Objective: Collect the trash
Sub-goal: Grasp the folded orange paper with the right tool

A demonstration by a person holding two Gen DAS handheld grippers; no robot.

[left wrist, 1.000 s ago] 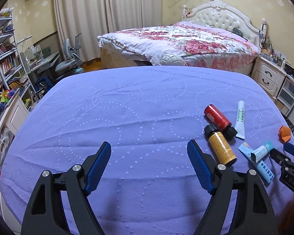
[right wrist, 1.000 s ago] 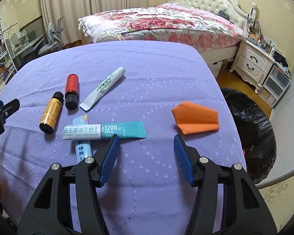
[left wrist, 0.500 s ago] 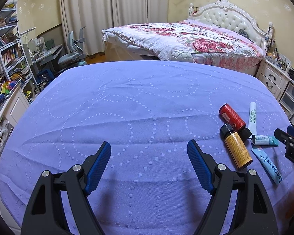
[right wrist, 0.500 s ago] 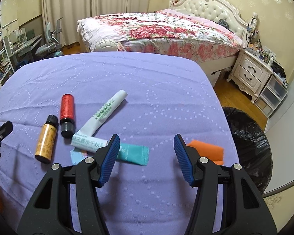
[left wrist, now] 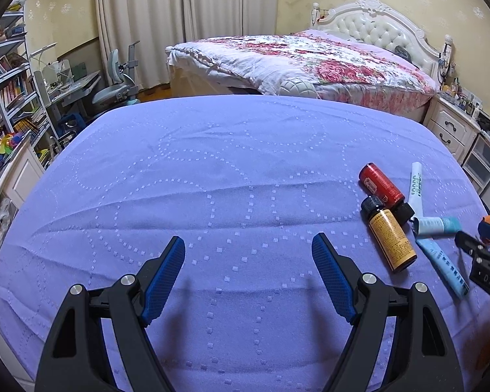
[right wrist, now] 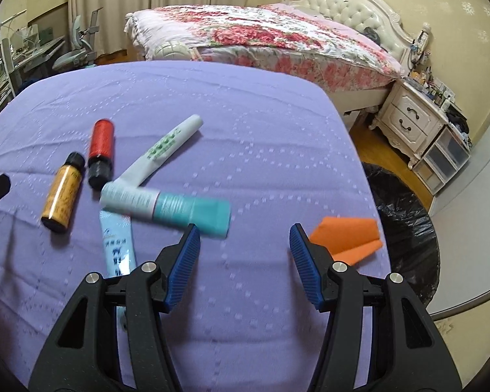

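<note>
Teal-and-white packet (right wrist: 166,205) at ten o'clock, just beyond the right hand-held gripper (right wrist: 245,245), jaws apart, nothing between.

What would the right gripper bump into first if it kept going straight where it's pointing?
Most likely just the bare purple cloth. The right gripper has open jaws with nothing between them; the teal packet lies just left of that line and the orange paper just right.

Purple quilted desk (right wrist: 245,114) carrying the litter, yellow glass bottle (right wrist: 62,196) far left, red bottle (right wrist: 101,150) just right of it, white tube (right wrist: 166,148) further right, teal-and-white sachet (right wrist: 166,205) lying across a pale blue sachet (right wrist: 116,245), folded orange paper (right wrist: 346,236) near the right edge, black-lined bin (right wrist: 405,235) on the floor beyond, floral bed (right wrist: 261,36) behind.
</note>
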